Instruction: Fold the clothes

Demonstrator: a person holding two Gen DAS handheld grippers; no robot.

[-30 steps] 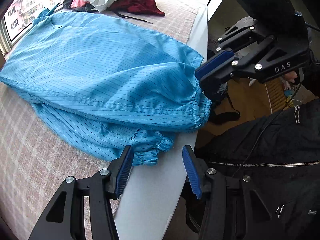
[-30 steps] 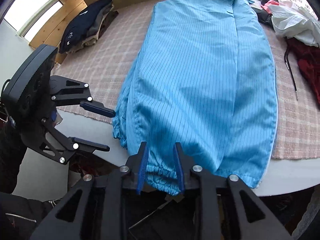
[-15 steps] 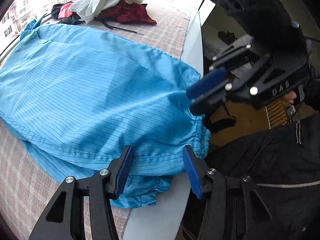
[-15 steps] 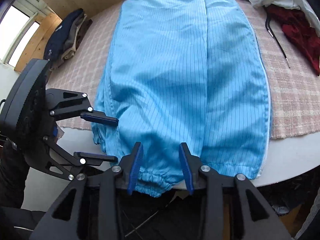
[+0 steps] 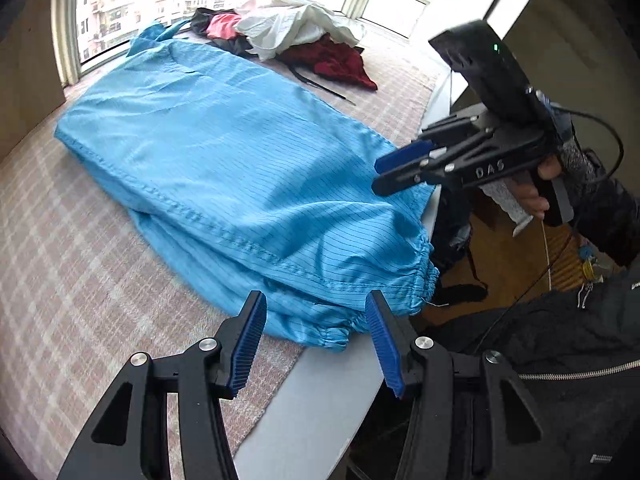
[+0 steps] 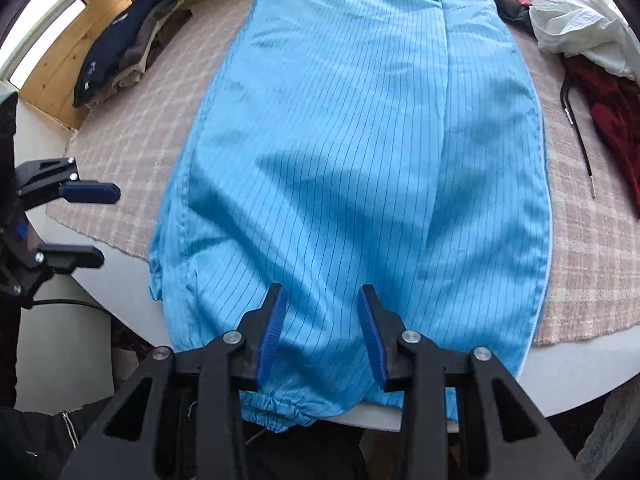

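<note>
The blue striped garment (image 6: pixel 360 152) lies lengthwise on the worktop (image 6: pixel 580 364), elastic cuffs (image 5: pixel 420 276) overhanging the near edge (handy for pinching). Right gripper (image 6: pixel 320 336) hovers over the hem, jaws apart; left gripper (image 5: pixel 316 340) likewise apart, probably not touching cloth.

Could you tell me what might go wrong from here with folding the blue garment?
The blue garment's elastic cuffs overhang the white table edge, so a pull toward the person could drag it off. Both the left gripper and right gripper are open and hold nothing; closing now may pinch only the top layer, leaving the folded-under layer behind. The clothes pile lies close beside it and could snag.
</note>
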